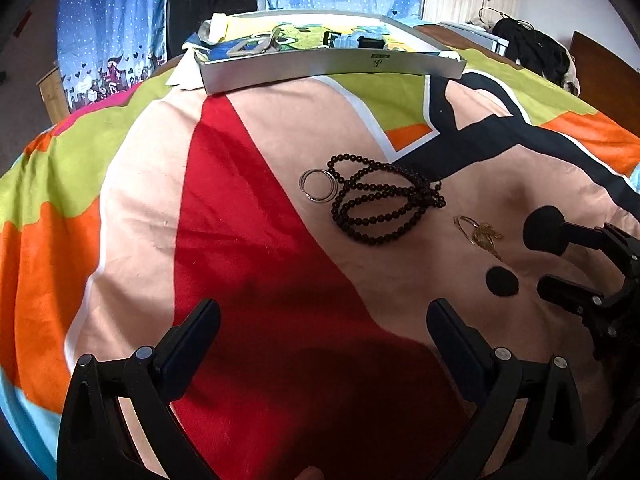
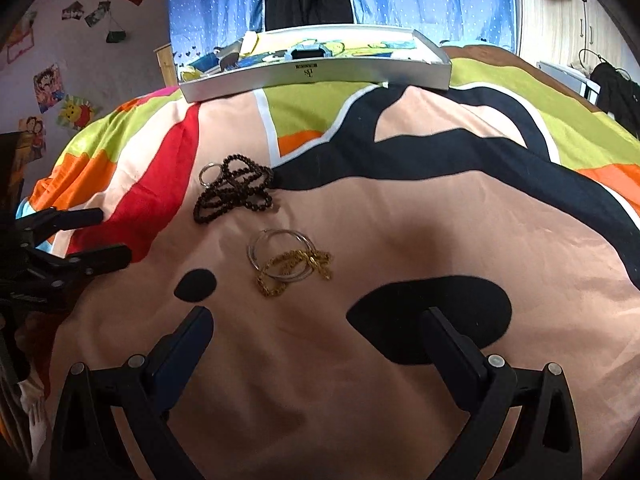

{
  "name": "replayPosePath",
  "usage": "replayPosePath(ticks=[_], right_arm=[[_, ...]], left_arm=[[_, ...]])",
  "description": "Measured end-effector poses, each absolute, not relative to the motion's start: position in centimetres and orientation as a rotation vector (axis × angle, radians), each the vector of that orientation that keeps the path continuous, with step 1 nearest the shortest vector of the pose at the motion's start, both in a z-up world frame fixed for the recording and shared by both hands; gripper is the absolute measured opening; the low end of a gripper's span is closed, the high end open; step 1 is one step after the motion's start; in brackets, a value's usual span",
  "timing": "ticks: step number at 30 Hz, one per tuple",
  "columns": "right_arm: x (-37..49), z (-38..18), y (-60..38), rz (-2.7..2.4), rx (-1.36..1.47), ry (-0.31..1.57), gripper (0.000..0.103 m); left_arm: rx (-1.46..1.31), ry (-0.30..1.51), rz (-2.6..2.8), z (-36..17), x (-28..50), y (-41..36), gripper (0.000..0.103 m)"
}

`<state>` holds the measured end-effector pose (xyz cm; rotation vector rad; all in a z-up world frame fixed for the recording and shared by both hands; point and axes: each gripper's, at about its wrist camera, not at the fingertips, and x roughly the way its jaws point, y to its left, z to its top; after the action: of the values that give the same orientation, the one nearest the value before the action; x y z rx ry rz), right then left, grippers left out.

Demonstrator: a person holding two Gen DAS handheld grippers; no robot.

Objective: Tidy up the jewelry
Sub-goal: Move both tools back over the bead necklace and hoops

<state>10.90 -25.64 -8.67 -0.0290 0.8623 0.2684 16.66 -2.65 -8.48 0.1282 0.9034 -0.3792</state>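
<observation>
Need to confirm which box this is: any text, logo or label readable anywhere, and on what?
Front wall of the white box: a small dark logo mark with a tiny line above it, too small and blurred to read.
Dark item at the top right of the right wrist view: pale characters, cut off, unreadable.
Nothing else legible.

Illegible small logo on tray (image 2: 320,74) wall

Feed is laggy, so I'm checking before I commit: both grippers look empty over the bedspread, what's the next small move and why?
Probably ease the open right gripper forward and down onto the gold chain tangled with the thin silver hoops. That pile lies straight ahead of its spread fingers, nearer than the dark beaded strand. The shallow white tray waits behind. The left gripper is open too, but aimed at bare fabric.
</observation>
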Motion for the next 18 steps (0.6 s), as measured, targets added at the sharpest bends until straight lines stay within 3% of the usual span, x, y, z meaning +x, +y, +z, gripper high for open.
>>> replayPosePath(ticks=[5,9,14,16,18], right_arm=[[11.4,-8.4,-25.4,0.301,-0.007,0.827,0.102],[11.7,-8.6,-25.2,0.329,0.003,0.832,0.083],[12.3,-9.2,-25.2,0.368,0.03,0.859,0.075],[12.5,-9.4,-25.2,0.378,0.04,0.865,0.071],[13.0,-9.7,-25.1,0.391,0.055,0.877,0.06]], left_arm=[[0.109,0.907,-0.398,-8.5,18.1,-3.0,0.101],[0.134,0.885,-0.443,-8.3,19.2,-4.1,0.1],[0.184,0.874,-0.507,-8.9,20.5,-5.7,0.09],[0.196,0.879,-0.521,-9.4,21.0,-6.2,0.079],[0.204,0.883,-0.538,-9.8,21.3,-6.6,0.075]])
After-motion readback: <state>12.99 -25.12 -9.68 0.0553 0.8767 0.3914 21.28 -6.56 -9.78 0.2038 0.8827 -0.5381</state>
